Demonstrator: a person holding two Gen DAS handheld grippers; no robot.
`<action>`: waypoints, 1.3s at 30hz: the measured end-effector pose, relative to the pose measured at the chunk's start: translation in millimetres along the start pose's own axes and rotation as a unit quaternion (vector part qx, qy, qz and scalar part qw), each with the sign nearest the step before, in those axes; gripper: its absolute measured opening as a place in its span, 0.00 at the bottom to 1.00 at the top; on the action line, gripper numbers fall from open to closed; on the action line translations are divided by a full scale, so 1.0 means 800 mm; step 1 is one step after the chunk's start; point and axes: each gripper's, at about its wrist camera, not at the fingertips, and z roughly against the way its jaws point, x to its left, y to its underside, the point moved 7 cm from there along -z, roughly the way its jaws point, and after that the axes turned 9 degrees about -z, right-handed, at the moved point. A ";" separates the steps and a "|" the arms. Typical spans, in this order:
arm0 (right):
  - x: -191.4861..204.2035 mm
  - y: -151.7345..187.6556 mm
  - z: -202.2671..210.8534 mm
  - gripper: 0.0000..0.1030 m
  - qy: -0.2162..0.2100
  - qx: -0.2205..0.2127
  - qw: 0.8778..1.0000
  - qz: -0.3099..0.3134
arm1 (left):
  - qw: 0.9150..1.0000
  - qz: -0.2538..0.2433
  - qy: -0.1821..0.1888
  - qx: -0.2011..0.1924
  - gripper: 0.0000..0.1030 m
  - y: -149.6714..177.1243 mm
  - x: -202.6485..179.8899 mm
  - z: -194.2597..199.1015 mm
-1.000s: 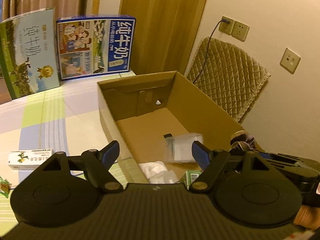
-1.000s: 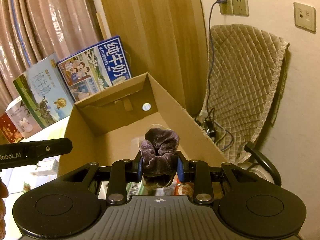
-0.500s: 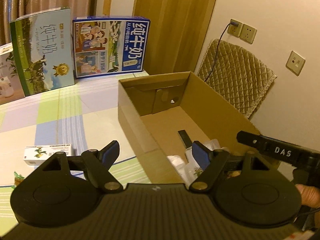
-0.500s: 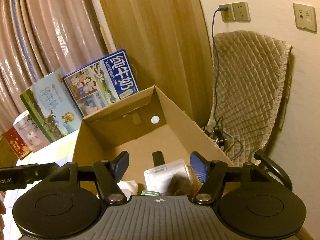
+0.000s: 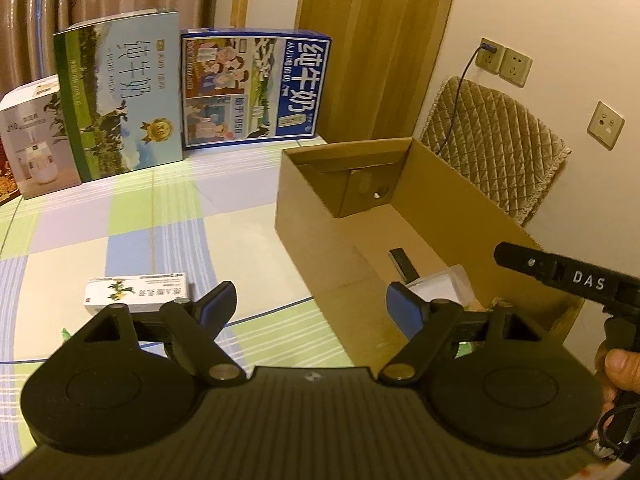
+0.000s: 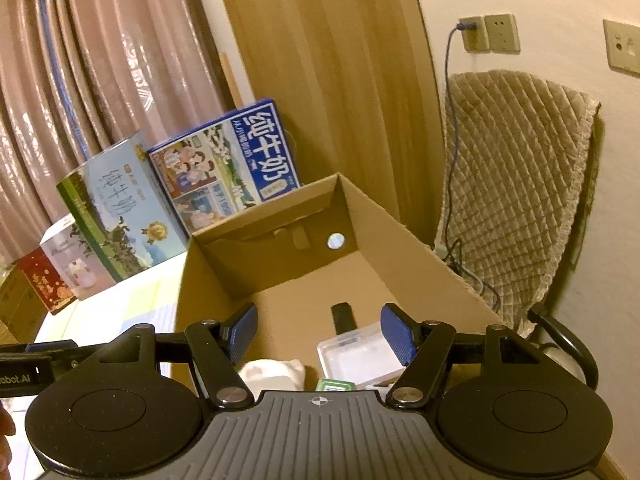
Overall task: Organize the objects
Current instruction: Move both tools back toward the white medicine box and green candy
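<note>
- Currently left tongs point(image 5: 310, 307) are spread wide, nothing between the blue pads, hovering over the desk point(image 5: 160, 232) by the near left corner of the cardboard box point(image 5: 320, 248).
- Right tongs point(image 6: 318, 330) also spread apart, empty, held above the near end of the box point(image 6: 400, 232).
- Inside the box: clear plastic case point(image 6: 356, 354) near the middle-front, small black flat item point(image 6: 343, 316) just behind it, white crumpled thing point(image 6: 272, 372) to its left, green-edged packet point(image 6: 336, 385) at the front, mostly hidden by the tool body.
- Left view shows the same clear case point(image 5: 440, 284) and black item point(image 5: 404, 262) on the box floor.
- Small white carton with green print point(image 5: 136, 291) lies flat on the desk, outside the box, just left of the left tongs.
- Back of the desk: blue milk carton point(image 5: 254, 88), green milk carton point(image 5: 120, 92), white appliance box point(image 5: 34, 140), all upright, side by side.
- A hand point(image 5: 618, 364) grips the other tool's handle at the right edge of the left view.
- Quilted cover point(image 6: 516, 184) hangs by the wall beyond the box; a cable runs up to a wall socket point(image 6: 474, 32).
</note>
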 end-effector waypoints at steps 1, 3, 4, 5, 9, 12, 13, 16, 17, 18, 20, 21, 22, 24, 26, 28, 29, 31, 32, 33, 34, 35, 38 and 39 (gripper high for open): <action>0.005 0.001 0.000 0.64 -0.003 0.000 1.000 0.003 | 1.000 -0.001 -0.004 0.002 0.78 0.002 0.003 0.001; 0.015 0.003 0.000 0.64 -0.008 -0.001 1.000 0.009 | 1.000 0.000 -0.009 0.004 0.78 0.006 0.010 0.004; 0.020 0.004 0.000 0.64 -0.010 -0.001 1.000 0.011 | 1.000 0.002 -0.012 0.005 0.78 0.009 0.015 0.006; 0.026 0.006 0.000 0.64 -0.014 0.000 1.000 0.015 | 1.000 0.004 -0.015 0.007 0.78 0.011 0.019 0.007; 0.051 0.012 0.000 0.65 -0.026 -0.002 0.999 0.034 | 1.000 0.010 -0.027 0.007 0.80 0.017 0.035 0.016; 0.068 0.017 -0.001 0.66 -0.035 -0.003 0.998 0.045 | 0.999 0.015 -0.033 0.007 0.80 0.022 0.046 0.023; 0.074 0.019 -0.001 0.66 -0.038 -0.002 0.998 0.049 | 0.999 0.016 -0.034 0.007 0.80 0.024 0.049 0.025; 0.088 0.024 -0.002 0.66 -0.046 -0.001 0.997 0.055 | 0.999 0.019 -0.039 0.008 0.80 0.028 0.060 0.031; 0.094 0.026 -0.003 0.66 -0.049 0.000 0.997 0.058 | 0.999 0.021 -0.041 0.007 0.81 0.030 0.064 0.033; 0.099 0.028 -0.004 0.66 -0.052 0.001 0.997 0.062 | 0.999 0.023 -0.043 0.006 0.81 0.032 0.068 0.036; 0.110 0.032 -0.005 0.66 -0.057 0.003 0.996 0.067 | 0.999 0.026 -0.047 0.006 0.82 0.036 0.076 0.040; 0.116 0.034 -0.005 0.66 -0.060 0.004 0.996 0.071 | 0.998 0.028 -0.049 0.006 0.82 0.038 0.081 0.042; 0.121 0.036 -0.006 0.66 -0.063 0.005 0.995 0.073 | 0.998 0.031 -0.051 0.007 0.82 0.040 0.085 0.045; 0.133 0.041 -0.007 0.66 -0.069 0.006 0.994 0.081 | 0.998 0.036 -0.056 0.007 0.82 0.045 0.095 0.049; 0.145 0.046 -0.007 0.66 -0.076 0.008 0.993 0.088 | 0.997 0.042 -0.061 0.007 0.82 0.050 0.107 0.056; 0.158 0.052 -0.009 0.66 -0.083 0.011 0.992 0.095 | 0.997 0.048 -0.067 0.008 0.82 0.056 0.119 0.062; 0.165 0.055 -0.010 0.66 -0.087 0.013 0.991 0.098 | 0.996 0.051 -0.071 0.008 0.82 0.059 0.125 0.065; 0.176 0.060 -0.011 0.66 -0.094 0.016 0.990 0.105 | 0.995 0.057 -0.079 0.010 0.82 0.066 0.138 0.070; 0.182 0.063 -0.012 0.66 -0.098 0.018 0.989 0.109 | 0.995 0.060 -0.083 0.011 0.82 0.070 0.144 0.073; 0.186 0.065 -0.012 0.66 -0.101 0.019 0.988 0.112 | 0.994 0.063 -0.087 0.013 0.82 0.073 0.149 0.075; 0.190 0.067 -0.013 0.66 -0.103 0.020 0.988 0.115 | 0.994 0.065 -0.091 0.015 0.82 0.077 0.155 0.077; 0.194 0.069 -0.014 0.66 -0.106 0.022 0.987 0.117 | 0.993 0.068 -0.095 0.017 0.82 0.080 0.161 0.079; 0.207 0.075 -0.017 0.66 -0.113 0.027 0.986 0.123 | 0.992 0.072 -0.106 0.019 0.82 0.089 0.174 0.085; 0.211 0.078 -0.019 0.66 -0.115 0.030 0.985 0.126 | 0.991 0.074 -0.108 0.019 0.83 0.090 0.178 0.086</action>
